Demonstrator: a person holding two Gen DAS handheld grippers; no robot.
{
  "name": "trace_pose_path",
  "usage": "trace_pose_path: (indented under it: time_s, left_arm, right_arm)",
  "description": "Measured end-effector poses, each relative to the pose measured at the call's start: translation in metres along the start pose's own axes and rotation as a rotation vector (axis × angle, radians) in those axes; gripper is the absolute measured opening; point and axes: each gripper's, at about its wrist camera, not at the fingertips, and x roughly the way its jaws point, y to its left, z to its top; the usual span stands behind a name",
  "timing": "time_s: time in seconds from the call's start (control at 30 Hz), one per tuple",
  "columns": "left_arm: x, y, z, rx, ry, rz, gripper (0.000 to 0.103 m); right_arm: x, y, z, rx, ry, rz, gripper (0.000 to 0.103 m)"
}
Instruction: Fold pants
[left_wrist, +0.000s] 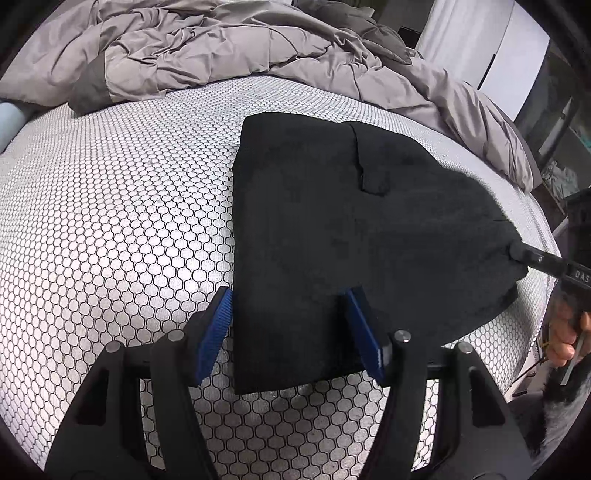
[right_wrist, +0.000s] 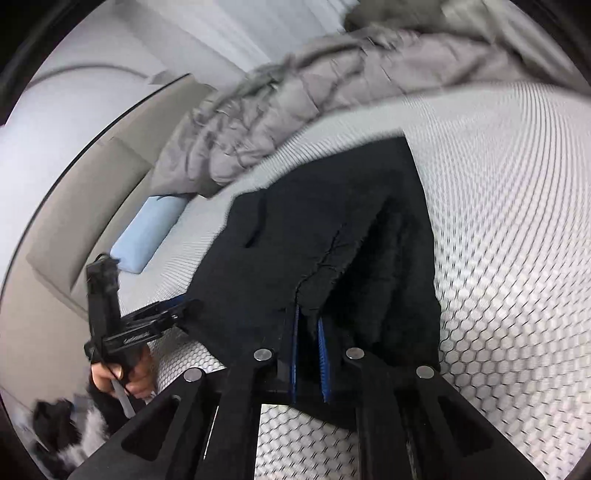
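Black fleece pants (left_wrist: 332, 229), already doubled into a compact slab, lie on the honeycomb-patterned mattress (left_wrist: 110, 221) at centre right of the left wrist frame. The right gripper (right_wrist: 309, 354) pinches their near edge, lifting it, apparently to carry a further fold. The left gripper (left_wrist: 291, 332) hovers with fingers spread astride the lower corner, seemingly ready to steady it. A grey duvet (left_wrist: 207, 48) crowds the top.

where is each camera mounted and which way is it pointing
Left wrist: rides the left gripper, open, looking along the mattress at the black pants; right gripper and hand at the right edge.
Right wrist: rides the right gripper, shut on the pants; left gripper and hand show lower left.
Shared: pants, mattress, grey duvet.
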Motion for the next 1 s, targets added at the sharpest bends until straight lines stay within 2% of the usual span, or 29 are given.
trace_pose_path:
  time_s: [0.03, 0.07, 0.13, 0.2, 0.27, 0.3, 0.37, 0.43, 0.53, 0.6, 0.67, 0.7, 0.73, 0.83, 1.0]
  left_arm:
    - [0.001, -0.001, 0.0, 0.004, 0.005, -0.001, 0.063]
    - [0.003, 0.001, 0.0, 0.007, 0.012, -0.002, 0.065]
    - [0.004, 0.001, -0.001, 0.008, 0.018, 0.005, 0.066]
    - [0.001, 0.0, -0.001, 0.01, 0.013, 0.014, 0.066]
    - [-0.008, -0.004, -0.002, 0.014, -0.01, 0.06, 0.066]
    - [-0.012, -0.006, -0.003, 0.021, -0.026, 0.081, 0.066]
    - [-0.023, -0.011, -0.01, 0.031, -0.076, 0.129, 0.066]
    - [-0.031, -0.017, -0.017, 0.036, -0.101, 0.148, 0.073]
    - [-0.045, -0.033, -0.029, 0.061, -0.152, 0.131, 0.083]
    - [-0.055, -0.047, -0.035, 0.094, -0.19, 0.119, 0.085]
    - [-0.064, -0.058, -0.041, 0.127, -0.228, 0.102, 0.089]
    - [-0.069, -0.062, -0.044, 0.138, -0.254, 0.094, 0.099]
    - [-0.072, -0.065, -0.046, 0.141, -0.271, 0.094, 0.102]
    - [-0.078, -0.071, -0.05, 0.136, -0.302, 0.091, 0.102]
    - [-0.074, -0.069, -0.052, 0.079, -0.282, 0.101, 0.102]
  right_arm:
    - [0.003, -0.002, -0.002, -0.002, 0.018, -0.036, 0.009]
    - [0.017, -0.008, -0.005, -0.005, 0.061, -0.143, 0.009]
    - [0.033, -0.018, -0.008, 0.026, 0.11, -0.168, 0.01]
    - [0.026, -0.014, -0.005, 0.029, 0.088, -0.157, 0.012]
    - [0.016, -0.004, -0.003, -0.025, 0.061, -0.212, 0.018]
    - [0.01, 0.001, -0.004, -0.05, 0.038, -0.244, 0.029]
    - [0.0, 0.007, -0.005, -0.073, -0.002, -0.23, 0.045]
    - [-0.009, 0.009, -0.008, -0.087, -0.021, -0.238, 0.068]
    - [-0.025, 0.014, -0.013, -0.14, -0.071, -0.274, 0.084]
    - [-0.037, 0.016, -0.02, -0.159, -0.094, -0.244, 0.095]
    - [-0.045, 0.021, -0.03, -0.147, -0.12, -0.191, 0.098]
    - [-0.048, 0.022, -0.034, -0.139, -0.137, -0.175, 0.1]
    - [-0.053, 0.022, -0.039, -0.129, -0.161, -0.166, 0.103]
    - [-0.061, 0.025, -0.055, -0.105, -0.242, -0.15, 0.103]
    - [-0.06, 0.031, -0.056, -0.102, -0.276, -0.146, 0.103]
